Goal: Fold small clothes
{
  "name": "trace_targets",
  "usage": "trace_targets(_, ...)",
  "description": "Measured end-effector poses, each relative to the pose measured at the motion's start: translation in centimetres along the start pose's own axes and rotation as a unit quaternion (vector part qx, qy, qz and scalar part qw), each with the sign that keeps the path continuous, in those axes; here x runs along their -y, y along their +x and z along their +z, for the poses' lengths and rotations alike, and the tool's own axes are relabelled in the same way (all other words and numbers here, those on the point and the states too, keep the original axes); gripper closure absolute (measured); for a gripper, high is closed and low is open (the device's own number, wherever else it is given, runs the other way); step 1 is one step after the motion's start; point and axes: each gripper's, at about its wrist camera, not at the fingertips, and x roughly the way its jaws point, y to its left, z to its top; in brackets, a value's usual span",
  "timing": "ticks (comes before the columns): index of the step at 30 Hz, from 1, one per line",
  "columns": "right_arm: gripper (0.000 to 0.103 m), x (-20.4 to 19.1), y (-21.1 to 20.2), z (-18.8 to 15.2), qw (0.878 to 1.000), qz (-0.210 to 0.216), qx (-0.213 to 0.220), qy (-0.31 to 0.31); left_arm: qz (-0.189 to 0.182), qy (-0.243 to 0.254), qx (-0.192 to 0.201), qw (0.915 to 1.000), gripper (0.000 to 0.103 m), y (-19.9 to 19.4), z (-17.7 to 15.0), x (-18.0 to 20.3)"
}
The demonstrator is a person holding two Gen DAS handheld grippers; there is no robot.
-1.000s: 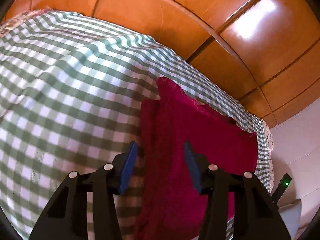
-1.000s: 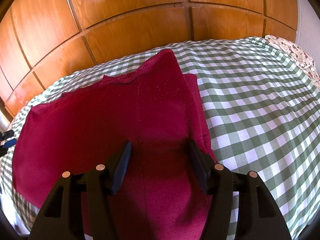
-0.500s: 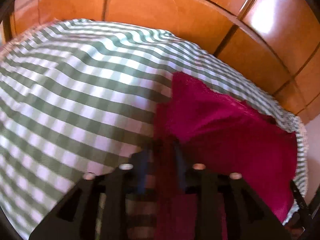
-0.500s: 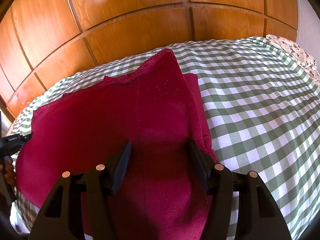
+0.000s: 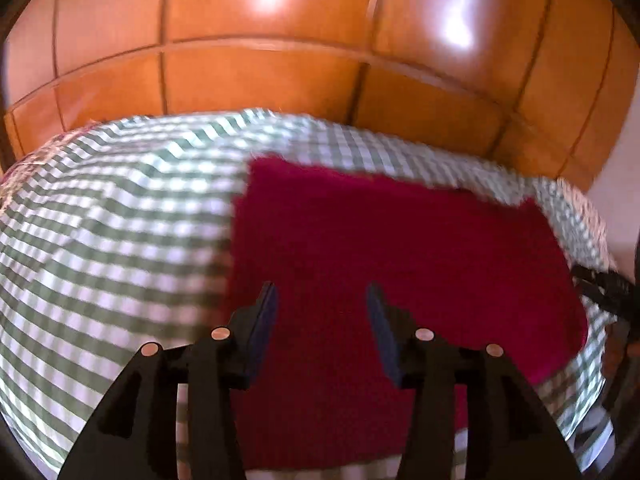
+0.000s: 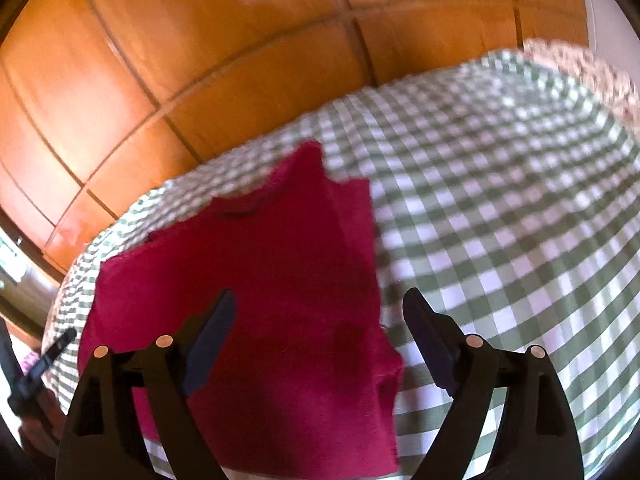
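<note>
A dark red knitted garment (image 5: pixel 392 248) lies flat on a green-and-white checked cloth (image 5: pixel 112 240). It also shows in the right wrist view (image 6: pixel 256 280), with one side folded over onto itself. My left gripper (image 5: pixel 322 300) is open and empty, above the near part of the garment. My right gripper (image 6: pixel 318 312) is open wide and empty, raised above the garment's near right corner. Both views are blurred by motion.
Orange wooden panelling (image 5: pixel 280 60) rises behind the checked cloth (image 6: pixel 500 200). A floral fabric edge (image 6: pixel 580 64) shows at the far right of the cloth. The other gripper's tip (image 6: pixel 44 360) shows at the left edge of the right wrist view.
My left gripper closed briefly near the garment's left edge, then opened and swung right over the garment. My right gripper opened wider and pulled back and up.
</note>
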Motion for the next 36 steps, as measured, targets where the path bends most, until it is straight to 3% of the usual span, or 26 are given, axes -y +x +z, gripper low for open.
trace_targets(3, 0.018, 1.2, 2.2, -1.0, 0.999, 0.028, -0.039, 0.015, 0.025, 0.016, -0.046, 0.9985, 0.055, 2.1, -1.0, 1.5)
trace_targets(8, 0.017, 0.7, 1.8, -1.5, 0.997, 0.066, -0.047, 0.002, 0.037, 0.022, -0.039, 0.9983, 0.049, 1.9, -1.2, 2.1)
trace_targets(11, 0.022, 0.1, 1.6, -1.8, 0.995, 0.076, -0.056, -0.012, 0.039, 0.022, -0.037, 0.9983, 0.049, 1.8, -1.3, 2.4)
trace_targets(14, 0.032, -0.3, 1.8, -1.9, 0.995, 0.075, -0.056, -0.013, 0.041, 0.02, -0.036, 0.9983, 0.049, 2.0, -1.3, 2.4)
trace_targets(19, 0.06, -1.4, 2.1, -2.0, 0.995, 0.081, -0.062, -0.022, 0.042, 0.023, -0.034, 0.9983, 0.048, 2.2, -1.4, 2.4)
trace_targets(22, 0.065, -2.0, 1.6, -1.8, 0.995, 0.078, -0.062, -0.026, 0.039, 0.021, -0.033, 0.9985, 0.048, 2.1, -1.4, 2.3)
trace_targets(29, 0.066, -5.9, -1.0, -0.9, 0.993, 0.094, -0.047, -0.051, 0.027, 0.014, -0.031, 0.999, 0.048, 2.1, -1.5, 1.9)
trace_targets(36, 0.069, -12.7, -3.2, 0.1, 0.987, 0.114, -0.033, -0.109, 0.008, 0.012, -0.03, 0.9995, 0.048, 2.1, -1.5, 1.3)
